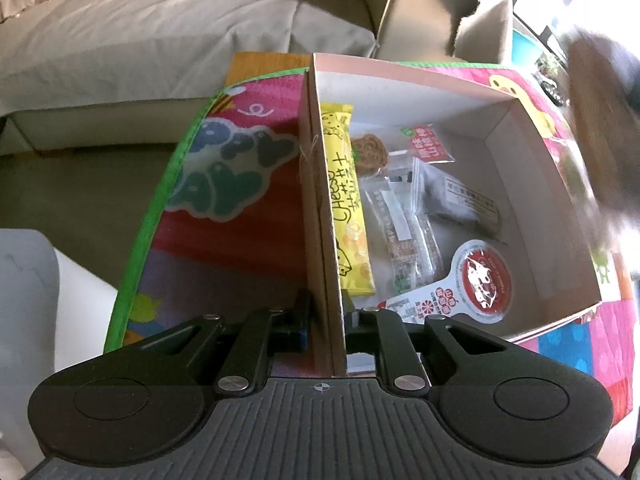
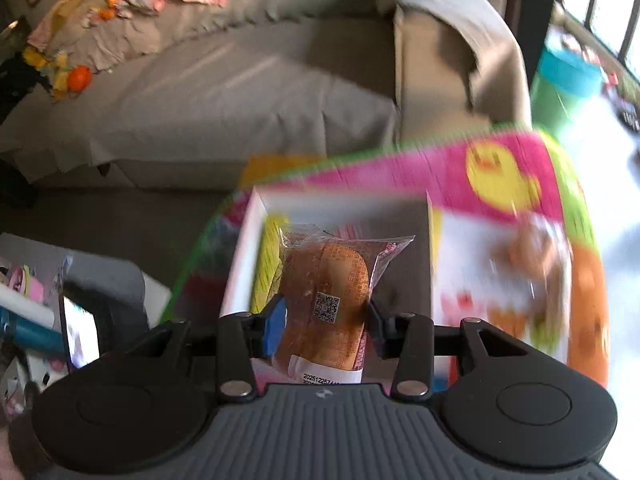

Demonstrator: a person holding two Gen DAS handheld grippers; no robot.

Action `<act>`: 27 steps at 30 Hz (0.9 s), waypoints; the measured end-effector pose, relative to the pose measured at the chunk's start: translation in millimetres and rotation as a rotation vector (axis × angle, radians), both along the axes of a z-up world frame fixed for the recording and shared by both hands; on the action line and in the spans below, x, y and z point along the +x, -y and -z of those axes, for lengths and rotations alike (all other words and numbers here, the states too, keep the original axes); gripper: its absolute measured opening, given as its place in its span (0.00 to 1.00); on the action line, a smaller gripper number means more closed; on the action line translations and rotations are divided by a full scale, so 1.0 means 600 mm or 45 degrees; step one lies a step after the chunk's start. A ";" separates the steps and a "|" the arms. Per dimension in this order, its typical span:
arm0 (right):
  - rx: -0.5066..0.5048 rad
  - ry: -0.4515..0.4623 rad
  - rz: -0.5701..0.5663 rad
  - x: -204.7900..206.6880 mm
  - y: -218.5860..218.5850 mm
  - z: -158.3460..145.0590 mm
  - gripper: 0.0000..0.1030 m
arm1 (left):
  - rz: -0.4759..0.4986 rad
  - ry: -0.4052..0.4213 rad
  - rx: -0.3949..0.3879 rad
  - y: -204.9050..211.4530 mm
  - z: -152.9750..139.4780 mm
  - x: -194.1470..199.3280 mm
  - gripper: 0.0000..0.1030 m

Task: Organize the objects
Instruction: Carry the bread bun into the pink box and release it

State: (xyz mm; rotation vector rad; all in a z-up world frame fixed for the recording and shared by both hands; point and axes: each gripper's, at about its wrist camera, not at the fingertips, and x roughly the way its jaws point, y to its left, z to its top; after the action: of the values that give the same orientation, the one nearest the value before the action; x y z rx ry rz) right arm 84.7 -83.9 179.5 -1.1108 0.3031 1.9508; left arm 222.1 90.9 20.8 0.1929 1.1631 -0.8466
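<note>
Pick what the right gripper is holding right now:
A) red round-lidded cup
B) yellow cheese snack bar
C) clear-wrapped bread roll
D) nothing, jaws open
C: in the right wrist view the right gripper has its jaws closed on the sides of a clear-wrapped bread roll bearing a QR code, held above the cardboard box; the yellow cheese snack bar already lies inside the box.

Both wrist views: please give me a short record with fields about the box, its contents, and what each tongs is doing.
box: open cardboard box on a colourful play mat
contents: yellow cheese snack along the left wall, several small clear packets, a round-lidded cup
left tongs: shut on the box's left wall
right tongs: shut on a wrapped bread roll, held above the box
background: beige sofa
</note>
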 end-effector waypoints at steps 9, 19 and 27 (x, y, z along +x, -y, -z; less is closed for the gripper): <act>0.049 -0.036 0.020 -0.086 -0.076 0.027 0.54 | 0.011 -0.007 -0.005 -0.001 0.001 0.003 0.16; -0.018 0.070 0.162 0.038 -0.049 0.073 0.60 | -0.007 0.004 0.014 0.006 0.004 -0.001 0.14; 0.034 0.113 0.300 0.170 -0.058 0.051 0.67 | -0.030 0.037 0.033 0.010 0.004 -0.008 0.12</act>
State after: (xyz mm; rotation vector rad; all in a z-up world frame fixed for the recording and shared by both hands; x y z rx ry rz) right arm 187.0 -49.1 148.7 -1.0892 0.3425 1.6890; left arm 217.5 84.7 18.3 0.2117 1.1477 -0.8063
